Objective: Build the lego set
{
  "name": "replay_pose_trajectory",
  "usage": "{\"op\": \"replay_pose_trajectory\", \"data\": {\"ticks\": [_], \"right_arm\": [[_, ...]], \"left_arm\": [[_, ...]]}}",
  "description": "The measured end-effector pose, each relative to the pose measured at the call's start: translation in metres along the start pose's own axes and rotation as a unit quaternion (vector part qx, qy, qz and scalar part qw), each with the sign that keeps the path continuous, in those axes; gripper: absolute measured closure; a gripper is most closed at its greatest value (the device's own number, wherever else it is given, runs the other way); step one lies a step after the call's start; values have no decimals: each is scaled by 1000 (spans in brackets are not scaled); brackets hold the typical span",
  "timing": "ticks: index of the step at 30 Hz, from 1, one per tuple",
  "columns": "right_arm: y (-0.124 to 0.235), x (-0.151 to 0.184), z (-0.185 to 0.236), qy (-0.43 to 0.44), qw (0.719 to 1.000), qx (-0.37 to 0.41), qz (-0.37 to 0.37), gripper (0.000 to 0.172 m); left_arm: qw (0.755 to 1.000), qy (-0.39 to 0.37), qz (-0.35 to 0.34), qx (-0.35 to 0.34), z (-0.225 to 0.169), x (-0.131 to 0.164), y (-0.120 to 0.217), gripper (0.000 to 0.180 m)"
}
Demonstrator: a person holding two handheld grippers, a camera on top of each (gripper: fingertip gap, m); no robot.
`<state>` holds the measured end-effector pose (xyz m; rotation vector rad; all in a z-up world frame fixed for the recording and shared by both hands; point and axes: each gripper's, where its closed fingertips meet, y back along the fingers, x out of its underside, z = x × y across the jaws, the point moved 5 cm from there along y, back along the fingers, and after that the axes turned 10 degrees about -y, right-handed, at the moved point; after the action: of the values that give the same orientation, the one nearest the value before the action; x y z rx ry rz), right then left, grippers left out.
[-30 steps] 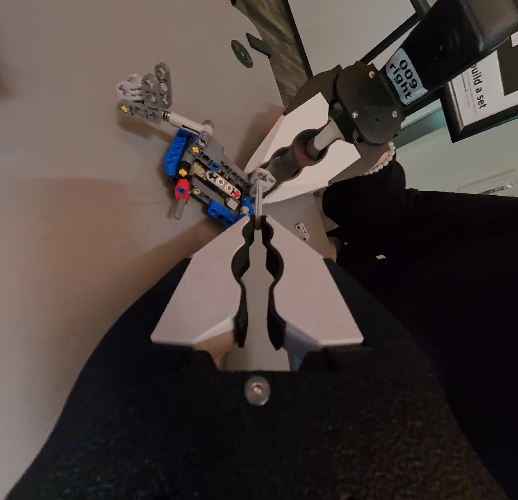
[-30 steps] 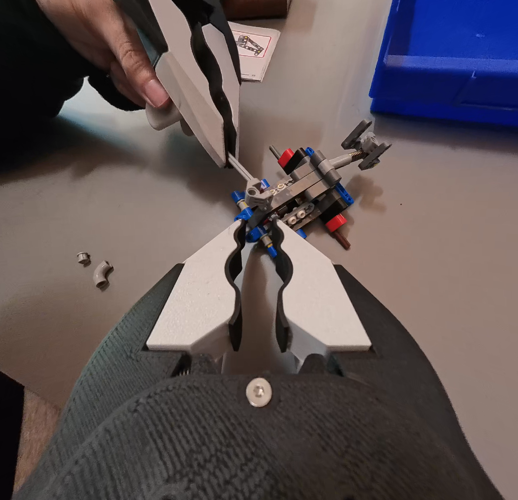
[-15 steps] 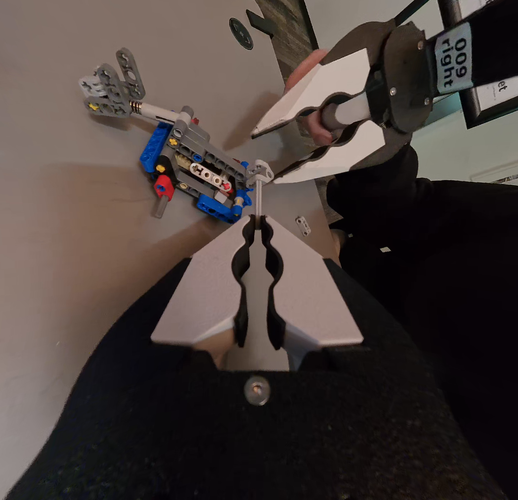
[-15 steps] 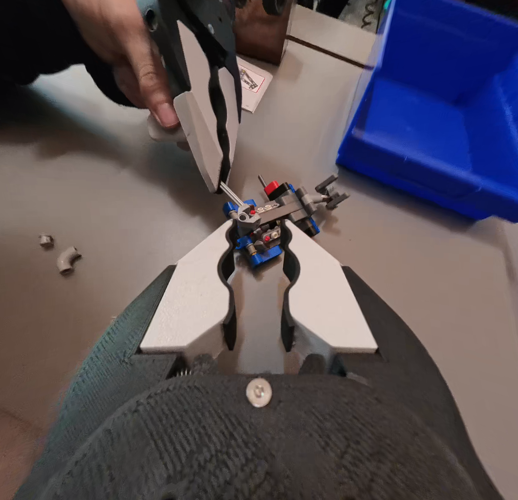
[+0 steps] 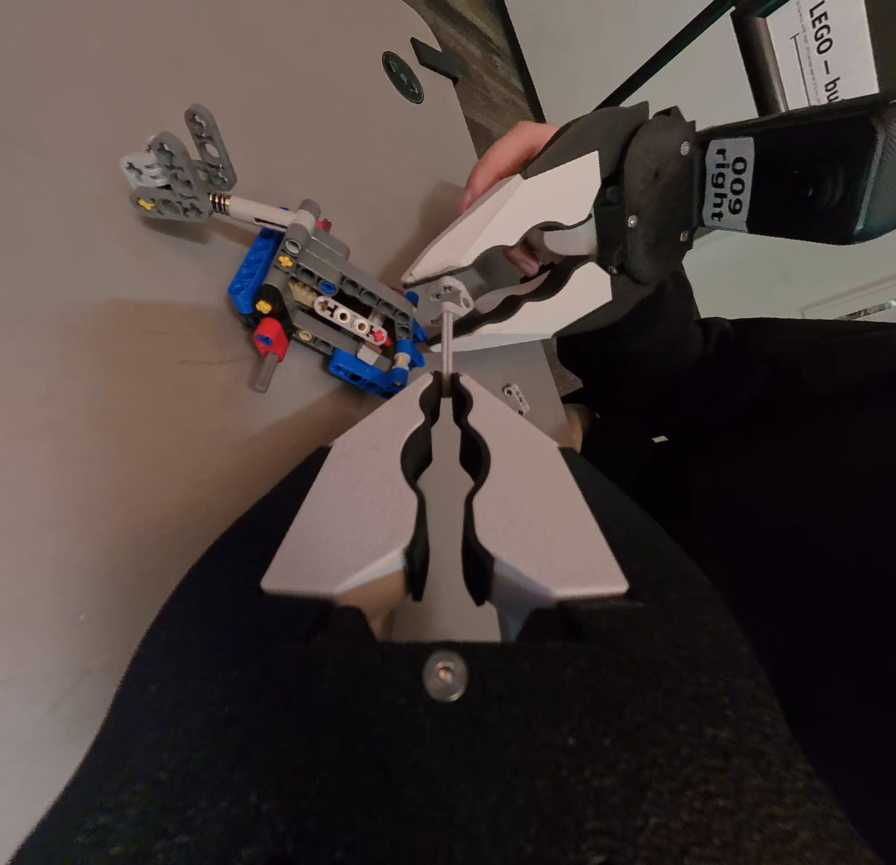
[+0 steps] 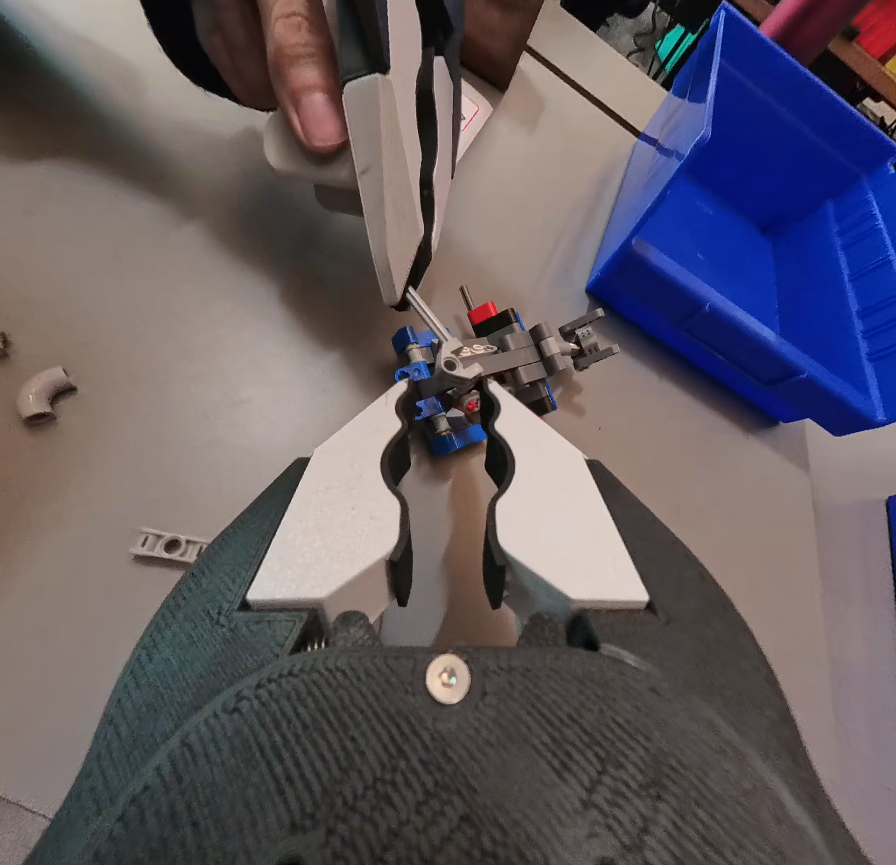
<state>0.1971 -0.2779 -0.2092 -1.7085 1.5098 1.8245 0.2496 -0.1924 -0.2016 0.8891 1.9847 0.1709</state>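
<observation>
Left tool [image 5: 445, 381] pinches grey axle [image 5: 446, 342]; blue bin [image 6: 756, 221] beside model [image 6: 489, 361].

White label [image 5: 726, 183] with writing on right hand-held gripper [image 5: 426, 303]; wall sign [image 5: 819, 41] with print.

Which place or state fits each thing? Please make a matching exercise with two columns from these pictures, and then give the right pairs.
Things:
1. thin grey plastic axle
2. blue plastic bin
3. small grey curved elbow piece
4. flat grey beam with holes

Places or states:
A. loose on the table, near the right gripper's body
B. pinched in the left gripper's fingers
C. far left on the table
D. right of the brick model

Pairs: 1-B, 2-D, 3-C, 4-A
</observation>
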Motion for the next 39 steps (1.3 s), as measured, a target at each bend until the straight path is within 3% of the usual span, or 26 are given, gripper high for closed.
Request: {"op": "replay_pose_trajectory", "data": {"ticks": [9, 27, 39], "right_arm": [[-2, 2, -3, -22, 1000, 4, -21, 159], [-5, 5, -3, -27, 999, -20, -1, 148], [6, -2, -12, -76, 995, -38, -53, 149]], "left_arm": [[1000, -4, 2, -4, 1, 1, -1, 180], [1000, -12, 1, -14, 7, 2, -4, 180], [999, -30, 3, -24, 2, -1, -4, 180]]}}
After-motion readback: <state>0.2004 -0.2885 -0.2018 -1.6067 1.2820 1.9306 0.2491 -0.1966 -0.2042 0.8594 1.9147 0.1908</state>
